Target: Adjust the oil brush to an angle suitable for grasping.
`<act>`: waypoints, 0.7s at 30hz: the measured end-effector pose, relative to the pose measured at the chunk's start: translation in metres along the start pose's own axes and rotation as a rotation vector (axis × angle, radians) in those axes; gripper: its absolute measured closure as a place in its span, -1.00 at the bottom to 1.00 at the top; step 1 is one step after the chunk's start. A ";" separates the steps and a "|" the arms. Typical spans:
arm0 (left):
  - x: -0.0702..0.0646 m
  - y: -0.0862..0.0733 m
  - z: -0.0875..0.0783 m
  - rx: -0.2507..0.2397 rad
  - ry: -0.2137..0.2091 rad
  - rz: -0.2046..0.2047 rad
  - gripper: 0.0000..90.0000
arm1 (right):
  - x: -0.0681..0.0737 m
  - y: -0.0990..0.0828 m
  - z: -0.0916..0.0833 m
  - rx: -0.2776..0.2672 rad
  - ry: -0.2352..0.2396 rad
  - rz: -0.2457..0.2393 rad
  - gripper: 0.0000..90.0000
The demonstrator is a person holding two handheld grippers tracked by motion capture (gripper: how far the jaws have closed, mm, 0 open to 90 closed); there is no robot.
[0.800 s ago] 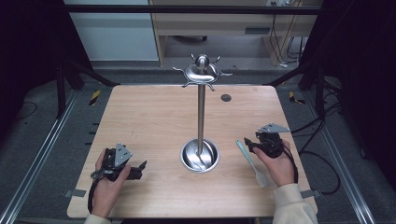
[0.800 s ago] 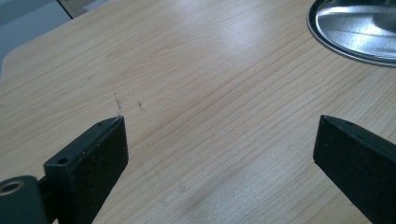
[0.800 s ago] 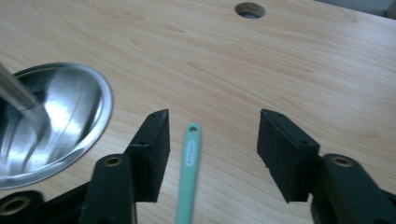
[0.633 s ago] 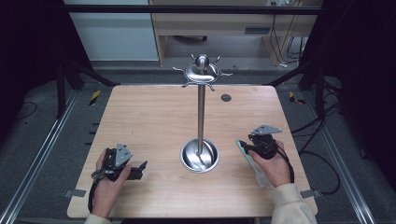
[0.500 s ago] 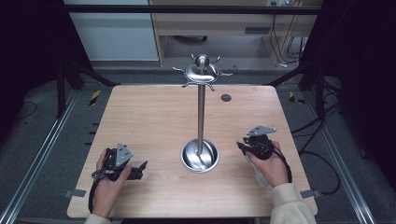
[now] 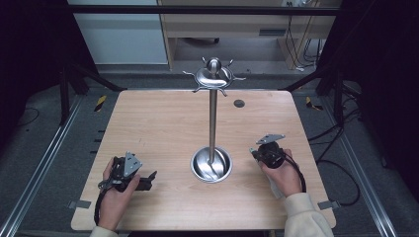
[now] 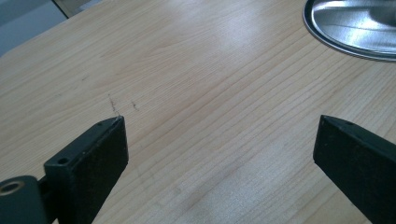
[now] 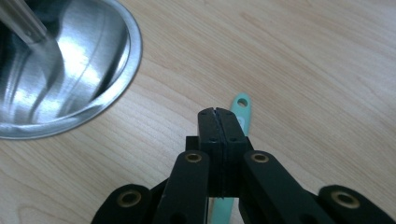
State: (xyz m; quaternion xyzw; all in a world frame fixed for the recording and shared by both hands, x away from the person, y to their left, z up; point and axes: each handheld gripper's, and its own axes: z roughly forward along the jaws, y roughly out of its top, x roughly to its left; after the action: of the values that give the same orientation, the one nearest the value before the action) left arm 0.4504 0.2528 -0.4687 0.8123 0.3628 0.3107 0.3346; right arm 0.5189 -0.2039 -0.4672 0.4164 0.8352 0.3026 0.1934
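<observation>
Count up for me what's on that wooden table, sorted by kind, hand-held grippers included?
Metal hook stand: 1
Mint-green utensil, lying under the right gripper: 1
Hand-held grippers, right and left gripper: 2
Small dark round spot near the table's far edge, too small to identify: 1
Total: 5

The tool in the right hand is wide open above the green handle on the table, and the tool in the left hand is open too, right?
Not quite. The right tool is shut, its jaws pressed together above the green handle; the right gripper view shows that. The left tool is indeed open, over bare table.
</observation>
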 end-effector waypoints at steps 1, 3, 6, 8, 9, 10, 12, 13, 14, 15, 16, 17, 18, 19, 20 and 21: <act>0.000 0.000 0.000 0.000 0.000 0.000 -0.94 | 0.000 0.000 0.001 0.009 0.001 0.000 1.00; 0.000 0.000 0.000 -0.001 -0.002 0.000 -0.94 | 0.001 -0.001 0.004 0.022 -0.002 0.000 1.00; -0.001 0.000 0.000 -0.002 -0.002 0.001 -0.94 | 0.001 -0.002 0.007 0.044 -0.001 -0.008 1.00; -0.001 0.000 0.000 -0.001 -0.003 0.001 -0.94 | 0.001 -0.002 0.010 0.049 -0.004 -0.015 1.00; -0.001 0.000 0.000 0.000 -0.004 0.001 -0.94 | 0.002 -0.003 0.011 0.058 -0.005 -0.012 1.00; -0.001 0.000 0.000 0.000 -0.004 0.001 -0.94 | 0.002 -0.003 0.012 0.063 -0.004 -0.015 1.00; -0.001 0.000 0.000 -0.001 -0.002 0.001 -0.94 | 0.003 -0.004 0.015 0.081 -0.009 -0.019 1.00; -0.001 0.000 0.000 -0.001 -0.002 0.001 -0.94 | 0.003 -0.004 0.016 0.088 -0.012 -0.015 1.00; -0.001 0.000 0.000 -0.002 -0.002 0.001 -0.94 | 0.002 -0.004 0.017 0.087 -0.015 -0.021 1.00; -0.001 0.000 0.000 -0.002 -0.002 0.001 -0.94 | 0.002 -0.004 0.017 0.087 -0.015 -0.021 1.00; -0.001 0.000 0.000 -0.001 -0.002 0.001 -0.94 | 0.002 -0.004 0.017 0.099 -0.015 -0.020 1.00; -0.001 0.000 0.000 -0.001 -0.002 0.001 -0.94 | 0.002 -0.005 0.017 0.103 -0.016 -0.025 1.00; -0.001 0.000 0.000 -0.002 -0.002 0.001 -0.94 | 0.003 -0.005 0.017 0.104 -0.014 -0.018 1.00; -0.001 0.000 0.000 -0.002 -0.002 0.002 -0.94 | 0.003 -0.005 0.018 0.105 -0.016 -0.024 1.00; -0.001 0.000 0.000 -0.003 -0.002 0.002 -0.94 | 0.004 -0.005 0.017 0.109 -0.017 -0.023 1.00; 0.000 0.000 0.000 -0.002 -0.002 0.001 -0.94 | 0.004 -0.005 0.017 0.115 -0.024 -0.022 1.00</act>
State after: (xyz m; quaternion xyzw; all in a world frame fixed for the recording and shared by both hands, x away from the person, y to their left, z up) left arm 0.4501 0.2525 -0.4687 0.8123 0.3619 0.3105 0.3358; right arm 0.5236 -0.1968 -0.4834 0.4211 0.8535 0.2468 0.1823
